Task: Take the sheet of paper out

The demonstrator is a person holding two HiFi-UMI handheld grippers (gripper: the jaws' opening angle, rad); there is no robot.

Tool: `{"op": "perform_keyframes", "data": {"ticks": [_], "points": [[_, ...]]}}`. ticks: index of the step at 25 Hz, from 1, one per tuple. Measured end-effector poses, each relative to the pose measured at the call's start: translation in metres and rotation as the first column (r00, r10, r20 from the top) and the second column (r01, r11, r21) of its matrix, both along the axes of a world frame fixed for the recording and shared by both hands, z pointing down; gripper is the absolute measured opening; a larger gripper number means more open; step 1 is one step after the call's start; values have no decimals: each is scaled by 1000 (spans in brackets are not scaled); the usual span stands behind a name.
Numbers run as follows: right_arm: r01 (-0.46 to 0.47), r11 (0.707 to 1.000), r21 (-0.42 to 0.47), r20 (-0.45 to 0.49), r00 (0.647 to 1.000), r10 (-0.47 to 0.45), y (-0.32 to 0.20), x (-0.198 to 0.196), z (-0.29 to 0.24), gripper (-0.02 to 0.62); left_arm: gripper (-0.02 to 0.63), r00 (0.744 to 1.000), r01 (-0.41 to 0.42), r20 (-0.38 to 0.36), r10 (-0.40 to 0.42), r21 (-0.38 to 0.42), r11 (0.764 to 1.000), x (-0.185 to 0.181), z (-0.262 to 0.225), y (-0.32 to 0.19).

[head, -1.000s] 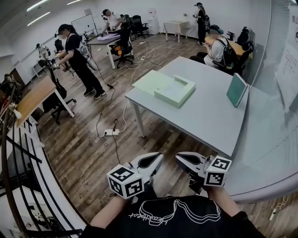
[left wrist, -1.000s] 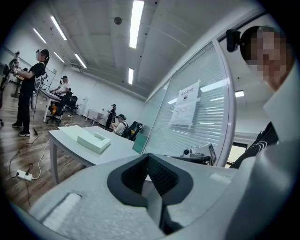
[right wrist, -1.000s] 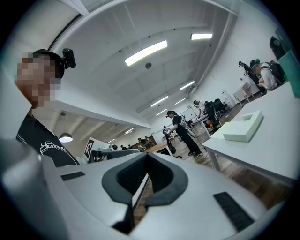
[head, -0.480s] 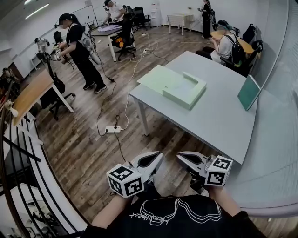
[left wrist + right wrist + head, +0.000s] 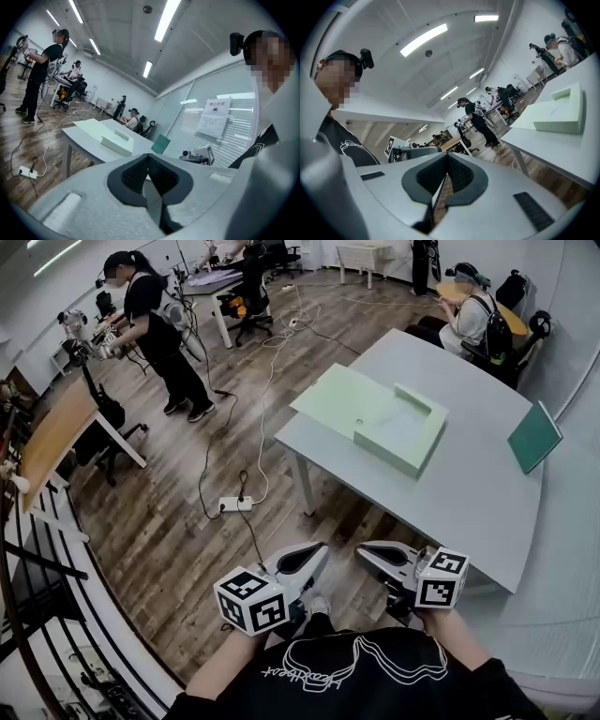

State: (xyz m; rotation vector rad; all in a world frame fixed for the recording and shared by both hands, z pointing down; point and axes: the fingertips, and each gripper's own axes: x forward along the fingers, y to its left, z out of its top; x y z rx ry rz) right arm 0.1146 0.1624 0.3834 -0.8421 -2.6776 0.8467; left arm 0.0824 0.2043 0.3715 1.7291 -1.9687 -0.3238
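Paper (image 5: 401, 424) looks to lie pale inside the green box (image 5: 396, 454) on the grey table (image 5: 469, 507) (well apart from both tools). Left gripper (image 5: 319, 550), right gripper (image 5: 364, 550): 2 pairs of jaws clenched, empty.

"Anything between them and the desk (image 5: 469, 502)?"

"Only bare wooden floor (image 5: 178, 549). The left claw (image 5: 317, 555) and right claw (image 5: 367, 553) hang short of the desk's near edge. A power strip (image 5: 234, 504) and its cable lie off to the left (down low, on the boards)."

"And on top?"

"The near half is bare. A pale green box (image 5: 405, 432) sits towards the far-left corner, with a flat green panel (image 5: 339, 397) just beside it. A teal board (image 5: 534, 437) stands at the right edge. A seated person (image 5: 476, 320) is close behind the far side, and a glass wall (image 5: 187, 117) runs along the right."
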Motion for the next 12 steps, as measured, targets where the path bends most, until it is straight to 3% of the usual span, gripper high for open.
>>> {"op": "perform_keyframes", "data": {"ticks": [5, 12], "points": [[-44, 999, -6, -15, 999, 44, -8, -67, 1, 8, 12, 999, -45, -19, 45, -9, 999, -67, 4, -3], [-101, 995, 17, -38, 994, 101, -14, -110, 3, 8, 12, 990, -128, -49, 128, 20, 992, -114, 9, -20]]}}
